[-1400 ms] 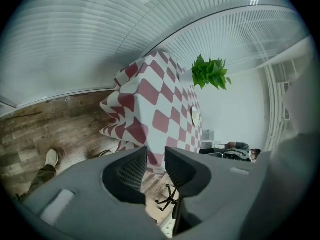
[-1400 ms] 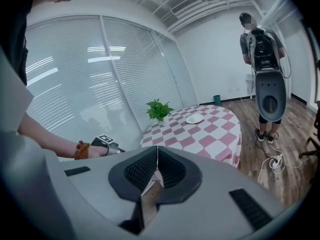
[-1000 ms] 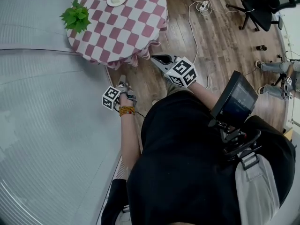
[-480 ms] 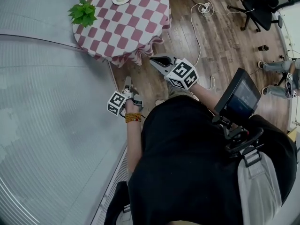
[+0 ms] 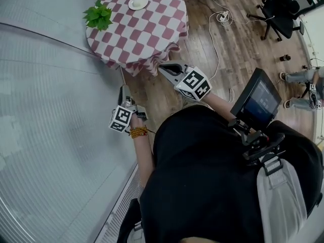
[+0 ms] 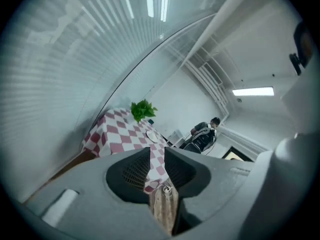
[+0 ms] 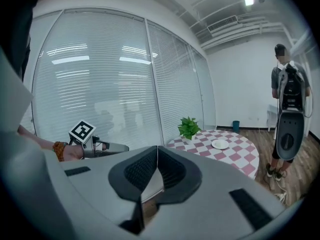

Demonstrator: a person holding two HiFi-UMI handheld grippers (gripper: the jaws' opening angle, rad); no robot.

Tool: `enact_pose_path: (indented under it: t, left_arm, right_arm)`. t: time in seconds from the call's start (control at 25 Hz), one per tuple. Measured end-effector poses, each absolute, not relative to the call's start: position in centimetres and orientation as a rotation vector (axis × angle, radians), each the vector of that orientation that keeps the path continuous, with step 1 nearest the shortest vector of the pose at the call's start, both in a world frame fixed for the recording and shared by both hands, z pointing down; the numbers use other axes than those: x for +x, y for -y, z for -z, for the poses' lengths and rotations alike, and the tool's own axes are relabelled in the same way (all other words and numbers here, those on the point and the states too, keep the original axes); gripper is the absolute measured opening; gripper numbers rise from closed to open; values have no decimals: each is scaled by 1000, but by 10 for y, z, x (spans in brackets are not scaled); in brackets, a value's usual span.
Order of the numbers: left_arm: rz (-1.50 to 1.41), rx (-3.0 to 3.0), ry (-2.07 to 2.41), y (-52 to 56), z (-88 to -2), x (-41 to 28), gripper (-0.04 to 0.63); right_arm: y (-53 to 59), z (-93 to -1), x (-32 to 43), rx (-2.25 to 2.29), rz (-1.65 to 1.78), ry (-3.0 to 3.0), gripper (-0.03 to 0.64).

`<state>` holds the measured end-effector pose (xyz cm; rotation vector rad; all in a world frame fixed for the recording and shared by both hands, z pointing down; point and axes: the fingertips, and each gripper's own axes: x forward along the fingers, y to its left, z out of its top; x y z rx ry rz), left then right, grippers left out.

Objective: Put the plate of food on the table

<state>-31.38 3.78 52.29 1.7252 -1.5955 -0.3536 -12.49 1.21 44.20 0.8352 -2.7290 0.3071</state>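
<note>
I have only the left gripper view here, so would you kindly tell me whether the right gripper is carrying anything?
Observer: No. The right gripper has its jaws together, with nothing between them.
Operator: Thank you. Is anything lying on the floor near the table?
Observer: Yes, a white power strip with its cable lies on the wood floor to the right of the table.
Operator: Is there any furniture beyond that?
Observer: A black office chair stands farther right, well apart from the table.

Checkered table (image 5: 152, 30) (plate (image 5: 137, 3), plant (image 5: 99, 15))
</note>
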Motion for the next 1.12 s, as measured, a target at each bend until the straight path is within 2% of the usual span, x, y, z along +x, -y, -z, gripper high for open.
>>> enact_pose_path:
  t: [0.2, 0.52, 0.8, 1.12]
  left_arm:
    - [198, 2033, 1694, -31, -460, -303, 86]
    - [84, 2440, 1775, -32, -360, -275, 21]
    - [-46, 2690, 1749, -42, -327, -244, 8]
    - [79, 2901, 1852, -75, -270, -230, 8]
  right_arm:
    - [-5, -402, -138, 829, -172, 2781, 11]
    - [-7, -318, -147, 883, 65, 2922, 11]
    - [-20, -251, -142, 924, 261, 3028, 11]
    - [-45, -189, -128, 1034, 633, 3093, 11]
